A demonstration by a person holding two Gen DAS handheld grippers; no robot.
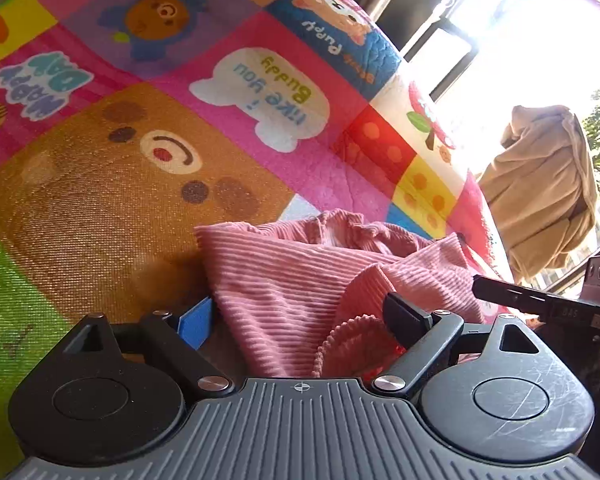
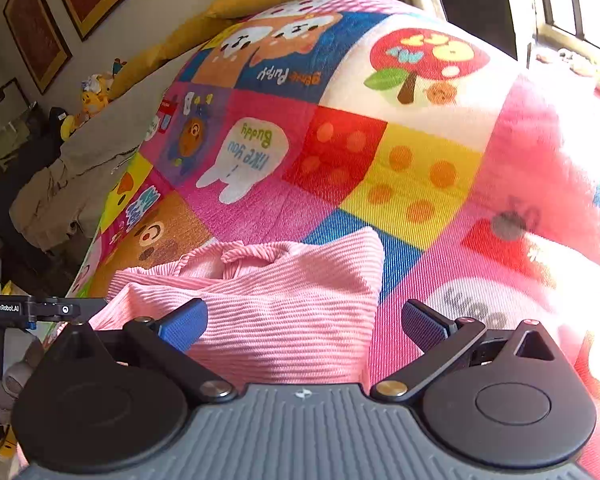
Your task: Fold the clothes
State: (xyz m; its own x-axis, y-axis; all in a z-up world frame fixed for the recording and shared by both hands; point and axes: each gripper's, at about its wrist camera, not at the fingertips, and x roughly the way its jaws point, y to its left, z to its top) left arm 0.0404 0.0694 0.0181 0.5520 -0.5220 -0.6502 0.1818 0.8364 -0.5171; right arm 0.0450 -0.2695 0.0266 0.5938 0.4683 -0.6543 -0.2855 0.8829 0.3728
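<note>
We had the pink top (image 1: 300,280) lying on the patterned blanket (image 1: 148,184) at the near edge of the bed, close under both tools. It lay in a loose bundle, not flat: in the left wrist view one ribbed layer was turned over another, with a scalloped hem (image 1: 352,340) curled up near the right finger. In the right wrist view its neckline (image 2: 240,258) sat at the far side and one corner (image 2: 370,240) stood up in a soft peak. We judged that it was partly gathered, a shape that would fit either a fold under way or a garment just laid down for smoothing; we could not tell which.

Our left gripper (image 1: 300,320) sat low over the cloth with its fingers spread wide. Fabric lay between them, but neither pad pinched it, so the jaws were released. We held it there, we think, because the loose hem lay within reach.

Our right gripper (image 2: 304,324) was likewise spread, with the left blue pad (image 2: 184,326) resting at the cloth and the right pad out over bare blanket, so it gripped nothing. Keeping both tools at the near edge gave us a hold at two points for lifting a wide layer evenly.

The far stretch of the blanket lay open, and a tan cloth (image 1: 540,188) hung by the window, well apart from our work.
</note>
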